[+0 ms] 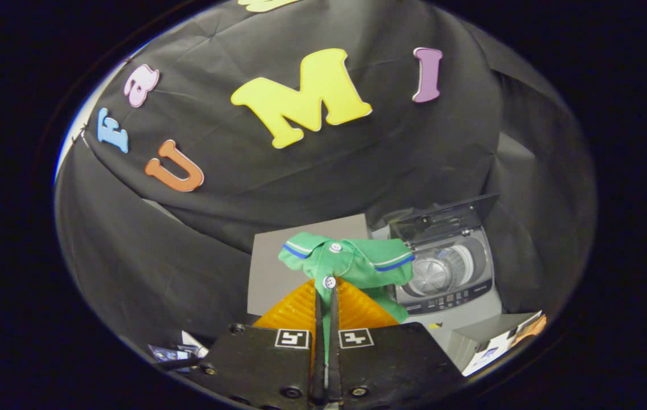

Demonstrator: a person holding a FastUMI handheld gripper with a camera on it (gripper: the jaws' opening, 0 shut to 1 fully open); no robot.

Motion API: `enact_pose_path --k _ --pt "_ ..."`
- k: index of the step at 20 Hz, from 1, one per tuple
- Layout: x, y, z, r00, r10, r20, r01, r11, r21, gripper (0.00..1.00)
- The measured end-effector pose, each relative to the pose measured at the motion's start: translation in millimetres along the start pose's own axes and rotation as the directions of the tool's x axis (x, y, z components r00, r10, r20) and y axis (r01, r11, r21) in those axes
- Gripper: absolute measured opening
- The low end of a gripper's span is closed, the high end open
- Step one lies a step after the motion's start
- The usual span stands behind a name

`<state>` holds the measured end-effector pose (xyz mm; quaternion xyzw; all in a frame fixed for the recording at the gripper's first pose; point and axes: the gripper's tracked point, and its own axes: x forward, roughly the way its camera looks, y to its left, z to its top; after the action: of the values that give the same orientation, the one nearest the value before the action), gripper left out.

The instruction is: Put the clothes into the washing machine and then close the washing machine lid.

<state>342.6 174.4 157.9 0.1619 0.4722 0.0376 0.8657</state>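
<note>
Green shirt (351,263) pinched in hand-held gripper (326,296).

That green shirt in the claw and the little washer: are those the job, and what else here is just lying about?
Part of the job:
- green shirt, pinched between the claw's closed fingers
- washing machine, beyond the shirt, lid up and drum open

Just lying about:
- grey board behind the shirt
- orange ribbed piece under the shirt
- printed papers beside the washer

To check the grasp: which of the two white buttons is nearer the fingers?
The lower button, just above the fingers' tips; the other sits higher, at the collar.
</note>
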Motion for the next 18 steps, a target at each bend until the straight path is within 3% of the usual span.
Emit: enact_pose_path --k 5,10,15,18 --pt "-35.8 -37.5 -11.8 0.997 -0.067 0.042 0.066 0.998 0.015 0.06" --pt "-51.2 -80.3 -11.5 0.995 -0.076 0.062 0.073 0.996 0.051 0.06" --pt "-31.2 -125.8 -8.4 0.998 -0.058 0.039 0.057 0.997 0.047 0.06" --pt "-1.3 -173.3 -2.8 0.992 -0.124 0.025 0.123 0.992 0.023 0.06"
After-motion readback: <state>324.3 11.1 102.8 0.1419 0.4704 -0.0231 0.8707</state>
